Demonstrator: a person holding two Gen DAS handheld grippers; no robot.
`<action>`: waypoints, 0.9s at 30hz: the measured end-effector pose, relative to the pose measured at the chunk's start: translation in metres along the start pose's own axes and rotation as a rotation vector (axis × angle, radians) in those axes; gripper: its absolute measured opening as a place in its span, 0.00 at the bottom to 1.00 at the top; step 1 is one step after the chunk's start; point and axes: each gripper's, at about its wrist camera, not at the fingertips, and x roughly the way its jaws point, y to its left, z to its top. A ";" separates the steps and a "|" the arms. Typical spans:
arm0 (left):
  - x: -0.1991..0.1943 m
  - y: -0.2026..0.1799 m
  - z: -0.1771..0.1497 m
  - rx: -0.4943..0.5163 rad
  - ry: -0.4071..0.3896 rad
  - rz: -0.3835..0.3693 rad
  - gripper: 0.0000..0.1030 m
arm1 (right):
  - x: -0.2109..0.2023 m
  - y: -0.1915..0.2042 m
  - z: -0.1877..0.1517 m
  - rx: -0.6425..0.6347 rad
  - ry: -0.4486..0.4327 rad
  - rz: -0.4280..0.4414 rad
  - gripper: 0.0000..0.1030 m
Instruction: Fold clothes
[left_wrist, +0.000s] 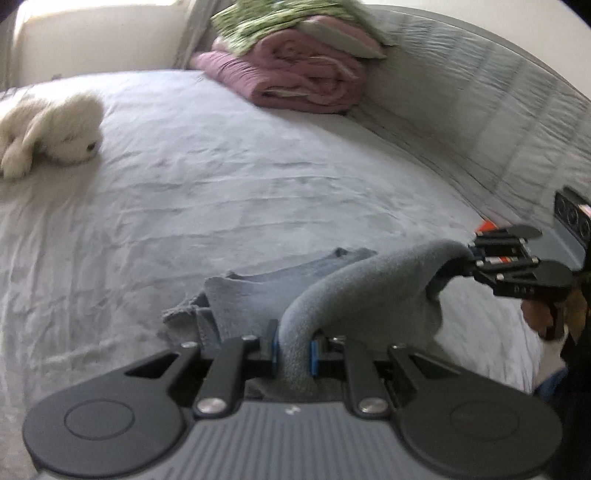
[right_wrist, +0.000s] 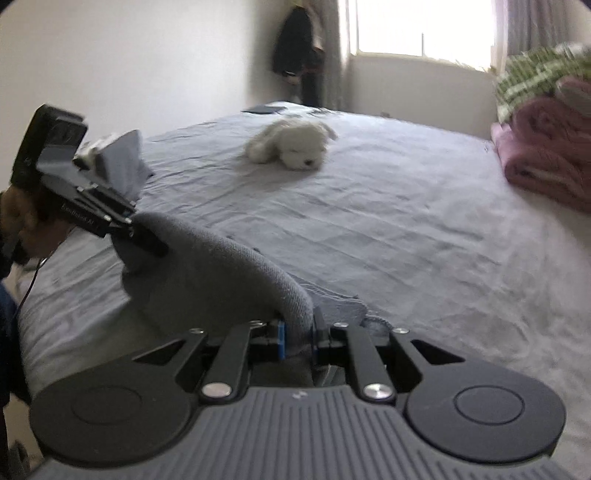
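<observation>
A grey fleece garment (left_wrist: 369, 288) hangs lifted over the bed, stretched in an arc between both grippers. My left gripper (left_wrist: 293, 350) is shut on one edge of it, blue pads pressed against the cloth. The right gripper (left_wrist: 471, 258) appears at the right of the left wrist view, clamped on the other end. In the right wrist view my right gripper (right_wrist: 297, 339) is shut on the garment (right_wrist: 207, 273), and the left gripper (right_wrist: 129, 221) holds the far end at the left. The garment's lower part (left_wrist: 258, 291) lies bunched on the sheet.
A white plush dog (left_wrist: 48, 136) (right_wrist: 291, 146) lies on the grey bed sheet (left_wrist: 258, 177). Folded pink and green blankets (left_wrist: 295, 59) (right_wrist: 546, 136) are stacked by the padded headboard (left_wrist: 480, 103). A window (right_wrist: 424, 26) and a wall lie beyond the bed. A hand (right_wrist: 22, 218) holds the left gripper.
</observation>
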 end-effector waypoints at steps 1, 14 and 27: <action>0.005 0.005 0.003 -0.030 0.005 0.001 0.15 | 0.005 -0.004 0.002 0.028 0.010 -0.005 0.14; 0.035 0.048 0.018 -0.240 0.014 -0.035 0.36 | 0.048 -0.044 0.005 0.308 0.109 -0.004 0.19; 0.039 0.062 0.018 -0.295 -0.014 -0.044 0.33 | 0.055 -0.071 -0.001 0.493 0.094 0.062 0.37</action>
